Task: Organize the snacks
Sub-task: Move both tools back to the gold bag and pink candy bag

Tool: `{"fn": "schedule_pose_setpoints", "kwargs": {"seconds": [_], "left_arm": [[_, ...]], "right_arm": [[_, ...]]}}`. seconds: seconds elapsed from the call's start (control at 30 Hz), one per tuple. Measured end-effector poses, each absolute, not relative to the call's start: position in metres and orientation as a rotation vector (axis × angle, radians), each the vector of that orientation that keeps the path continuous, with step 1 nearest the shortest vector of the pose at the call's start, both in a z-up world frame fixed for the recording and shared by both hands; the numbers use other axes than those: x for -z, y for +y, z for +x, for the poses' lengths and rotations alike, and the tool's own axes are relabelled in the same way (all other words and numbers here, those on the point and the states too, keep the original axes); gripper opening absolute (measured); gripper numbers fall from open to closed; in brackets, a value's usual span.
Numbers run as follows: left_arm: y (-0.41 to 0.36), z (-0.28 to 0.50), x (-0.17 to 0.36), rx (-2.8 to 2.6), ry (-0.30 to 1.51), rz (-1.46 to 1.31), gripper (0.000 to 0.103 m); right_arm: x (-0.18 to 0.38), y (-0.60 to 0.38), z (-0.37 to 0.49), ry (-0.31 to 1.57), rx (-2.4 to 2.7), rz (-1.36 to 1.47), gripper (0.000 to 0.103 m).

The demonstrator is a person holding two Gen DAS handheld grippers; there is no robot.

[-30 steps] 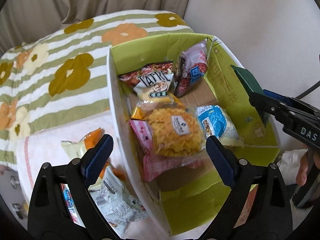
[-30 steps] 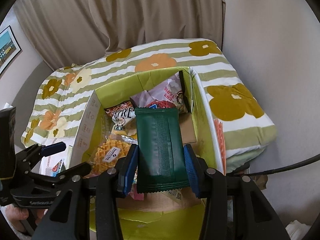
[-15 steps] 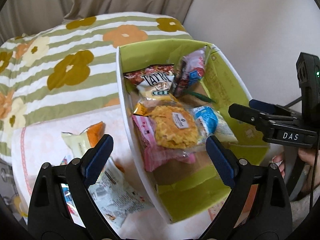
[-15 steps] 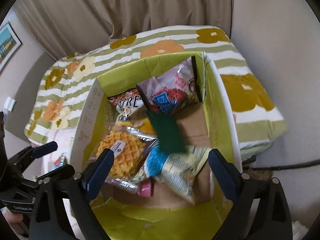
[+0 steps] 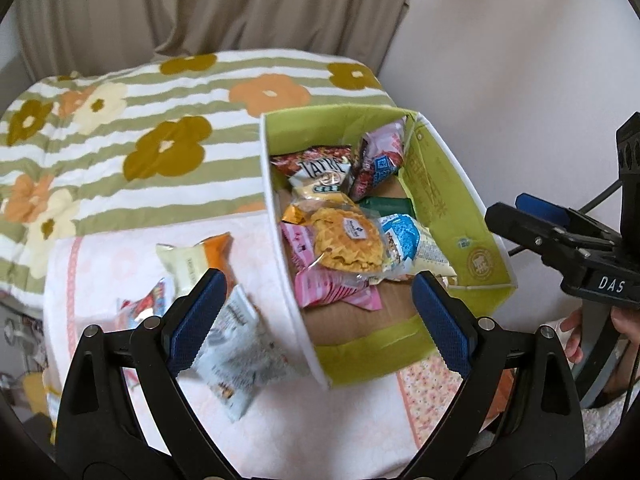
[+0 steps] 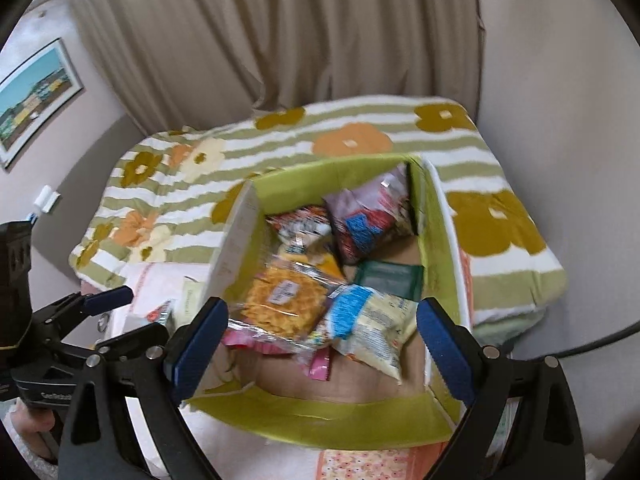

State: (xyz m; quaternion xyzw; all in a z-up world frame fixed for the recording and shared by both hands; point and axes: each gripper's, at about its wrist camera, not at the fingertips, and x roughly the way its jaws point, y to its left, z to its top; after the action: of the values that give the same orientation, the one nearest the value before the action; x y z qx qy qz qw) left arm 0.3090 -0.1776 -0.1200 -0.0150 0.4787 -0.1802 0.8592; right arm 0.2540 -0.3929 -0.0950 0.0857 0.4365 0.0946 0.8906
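Note:
A green-lined cardboard box (image 5: 464, 236) (image 6: 320, 420) holds several snack packets. Among them are a dark green packet (image 5: 386, 207) (image 6: 390, 278), a yellow waffle pack (image 5: 346, 240) (image 6: 286, 302) and a blue-and-white bag (image 6: 368, 320). My left gripper (image 5: 316, 314) is open and empty, above the box's near left wall. My right gripper (image 6: 320, 340) is open and empty above the box's near end. Loose packets lie left of the box: an orange-and-cream one (image 5: 200, 260) and a grey-white one (image 5: 236, 356).
The box sits on a pink cloth (image 5: 120, 272) over a flower-patterned striped blanket (image 5: 140, 132). A wall (image 5: 500, 60) stands right of the box, curtains (image 6: 280, 40) behind. The right gripper shows at the left wrist view's right edge (image 5: 560, 240).
My right gripper opened and dropped the dark green packet into the box, where it now lies near the right wall. Both grippers pulled back and up from the box.

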Motion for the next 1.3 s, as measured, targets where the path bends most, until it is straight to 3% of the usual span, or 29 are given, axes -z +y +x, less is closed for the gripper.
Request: {"fn": "schedule_pose_setpoints", "kwargs": {"seconds": [0.2,0.27,0.5,0.93,1.3], "left_arm": [[-0.149,0.272,0.104,0.267,0.964,-0.042,0.093],[-0.137,0.258,0.101,0.223,0.964,-0.043,0.093],[-0.077,0.214,0.102,0.060,0.976,-0.016,0.093],[0.067,0.167,0.105,-0.073,1.019,0.027,0.093],[0.132,0.182,0.155,0.117,1.171,0.088,0.093]], "right_arm": [[0.077,-0.367,0.241,0.833,-0.302,0.144,0.095],[0.074,-0.359,0.238,0.812,-0.346,0.138,0.102],[0.072,-0.322,0.214,0.751,-0.501,0.123,0.102],[0.083,-0.230,0.171,0.833,-0.600,0.067,0.102],[0.150,-0.113,0.138,1.055,-0.576,0.178,0.102]]}}
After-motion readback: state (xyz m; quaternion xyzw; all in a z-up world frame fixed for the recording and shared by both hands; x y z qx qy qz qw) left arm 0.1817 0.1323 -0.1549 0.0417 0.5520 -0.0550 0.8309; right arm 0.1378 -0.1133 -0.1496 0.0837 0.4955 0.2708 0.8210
